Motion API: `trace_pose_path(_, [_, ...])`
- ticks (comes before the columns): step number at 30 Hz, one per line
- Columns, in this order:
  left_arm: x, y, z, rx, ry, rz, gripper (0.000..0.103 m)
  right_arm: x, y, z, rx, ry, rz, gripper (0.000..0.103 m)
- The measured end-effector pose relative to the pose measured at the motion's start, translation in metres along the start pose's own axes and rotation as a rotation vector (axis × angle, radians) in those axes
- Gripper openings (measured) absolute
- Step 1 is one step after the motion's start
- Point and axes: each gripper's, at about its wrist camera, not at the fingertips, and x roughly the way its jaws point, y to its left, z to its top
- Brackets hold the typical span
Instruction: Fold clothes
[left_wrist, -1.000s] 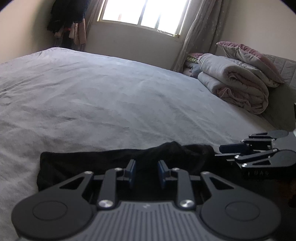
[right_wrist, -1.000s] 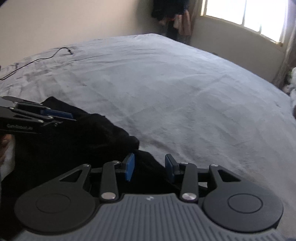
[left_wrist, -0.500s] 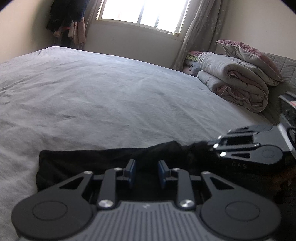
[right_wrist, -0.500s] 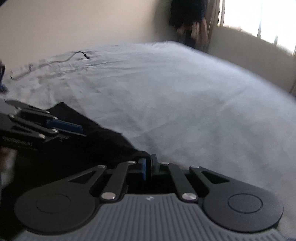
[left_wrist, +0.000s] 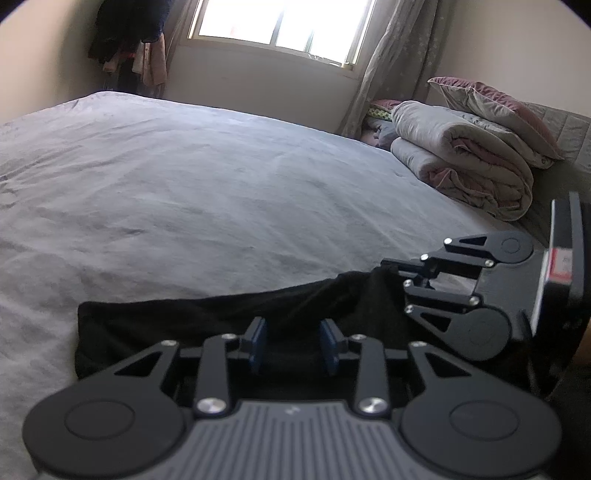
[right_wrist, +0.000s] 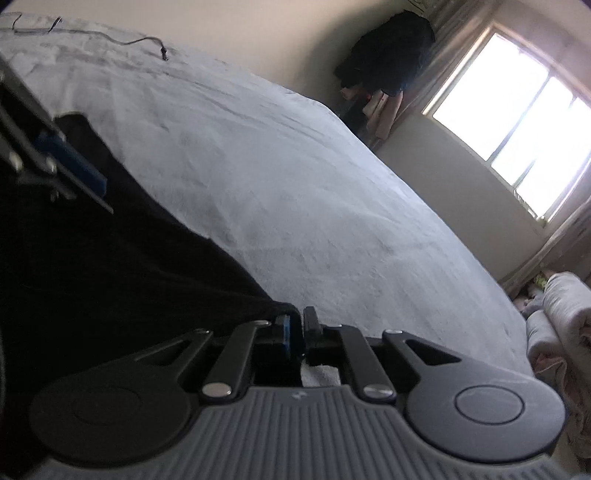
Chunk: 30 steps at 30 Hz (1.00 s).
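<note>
While my right gripper (right_wrist: 300, 334) pinched the black garment's (left_wrist: 207, 314) three-o'clock corner, my left gripper (left_wrist: 293, 345) gaped empty, needing its own grip.

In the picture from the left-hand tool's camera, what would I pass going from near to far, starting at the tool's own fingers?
left gripper → black garment → grey bedspread → wall under the window → window.

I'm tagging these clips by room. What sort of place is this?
A bedroom, most likely: a wide bed under a grey sheet, a folded quilt and pillow at its head, and a curtained window.
</note>
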Motion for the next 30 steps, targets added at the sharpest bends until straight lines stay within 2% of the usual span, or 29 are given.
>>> trace_pose_path(1, [0.000, 0.000, 0.000, -0.003, -0.001, -0.002, 0.034, -0.003, -0.004, 0.001, 0.003, 0.004, 0.010, 0.015])
trace_pose_path(2, [-0.001, 0.001, 0.001, -0.005, -0.002, -0.003, 0.034, -0.005, -0.007, 0.001, -0.003, 0.008, 0.014, 0.026])
trace_pose_path(3, [-0.002, 0.002, 0.001, -0.007, -0.004, -0.003, 0.034, -0.009, -0.011, 0.001, -0.012, 0.013, 0.015, 0.030])
trace_pose_path(6, [-0.008, 0.000, 0.004, 0.012, -0.027, 0.029, 0.034, -0.025, -0.021, -0.004, -0.027, 0.030, 0.017, 0.031])
trace_pose_path(9, [-0.023, 0.008, 0.011, 0.016, -0.087, 0.108, 0.034, -0.042, -0.030, -0.011, -0.014, 0.042, 0.014, 0.031])
trace_pose_path(13, [-0.031, 0.031, 0.015, -0.039, -0.094, 0.255, 0.034, -0.051, -0.057, -0.013, 0.215, 0.047, 0.059, 0.031])
trace_pose_path(16, [-0.029, 0.051, 0.015, -0.098, -0.067, 0.351, 0.034, -0.046, -0.072, -0.009, 0.461, 0.040, 0.149, 0.031])
trace_pose_path(19, [-0.030, 0.066, 0.012, -0.170, -0.062, 0.347, 0.034, -0.036, -0.075, -0.003, 0.641, 0.037, 0.225, 0.031])
trace_pose_path(21, [-0.029, 0.072, 0.012, -0.215, -0.067, 0.315, 0.032, -0.029, -0.071, 0.000, 0.712, 0.050, 0.211, 0.031])
trace_pose_path(22, [-0.029, 0.075, 0.011, -0.235, -0.070, 0.299, 0.024, -0.025, -0.069, 0.001, 0.747, 0.057, 0.201, 0.031])
trace_pose_path(23, [-0.028, 0.077, 0.011, -0.255, -0.071, 0.281, 0.022, -0.022, -0.067, -0.001, 0.791, 0.066, 0.190, 0.031])
trace_pose_path(26, [-0.025, 0.076, 0.009, -0.262, -0.061, 0.245, 0.022, -0.014, -0.060, -0.007, 0.872, 0.082, 0.164, 0.031])
trace_pose_path(27, [-0.024, 0.074, 0.009, -0.255, -0.056, 0.240, 0.022, -0.011, -0.057, -0.009, 0.890, 0.084, 0.156, 0.031])
trace_pose_path(28, [-0.023, 0.073, 0.009, -0.248, -0.050, 0.237, 0.005, -0.011, -0.054, -0.011, 0.894, 0.077, 0.143, 0.017])
trace_pose_path(29, [-0.022, 0.070, 0.009, -0.233, -0.037, 0.245, 0.002, -0.009, -0.050, -0.013, 0.891, 0.068, 0.126, 0.002])
trace_pose_path(30, [-0.021, 0.066, 0.009, -0.212, -0.039, 0.274, 0.002, -0.007, -0.048, -0.014, 0.887, 0.055, 0.106, 0.002])
